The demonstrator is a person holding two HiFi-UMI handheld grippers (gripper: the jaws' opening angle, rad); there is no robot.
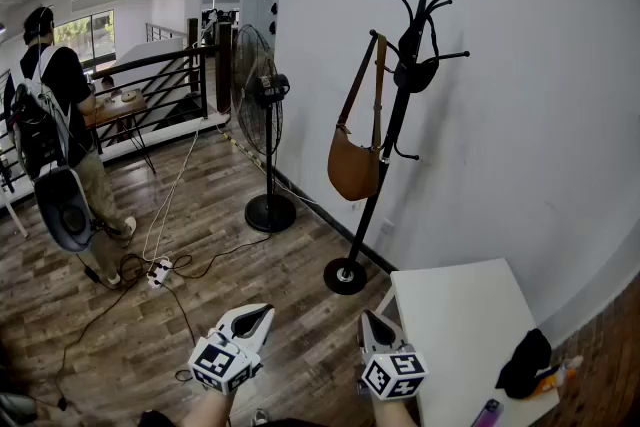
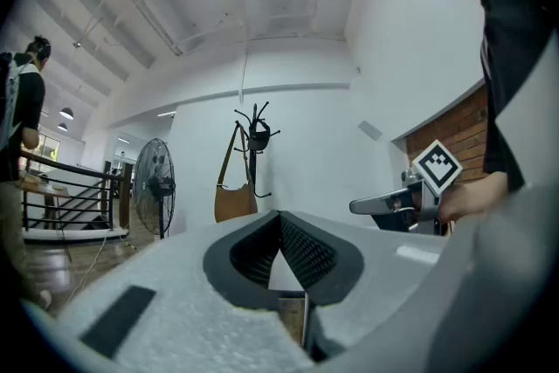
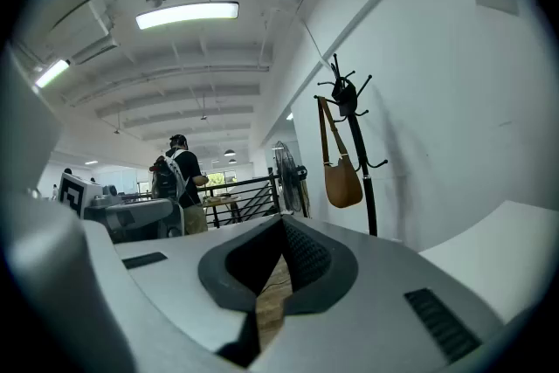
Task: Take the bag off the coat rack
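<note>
A brown leather bag [image 1: 354, 166] hangs by its strap from a hook of the black coat rack [image 1: 396, 120] that stands against the white wall. The same bag [image 2: 236, 200] shows small and far off in the left gripper view, and the bag [image 3: 341, 181] shows on the rack in the right gripper view. Low in the head view, my left gripper [image 1: 264, 312] and right gripper [image 1: 367, 317] are held side by side, well short of the rack. Both are shut with nothing between the jaws.
A black pedestal fan [image 1: 263, 120] stands left of the rack, with cables and a power strip [image 1: 158, 270] on the wooden floor. A white table [image 1: 460, 320] at the right carries a black item [image 1: 525, 363]. A person with a backpack [image 1: 50, 130] stands by a railing at the far left.
</note>
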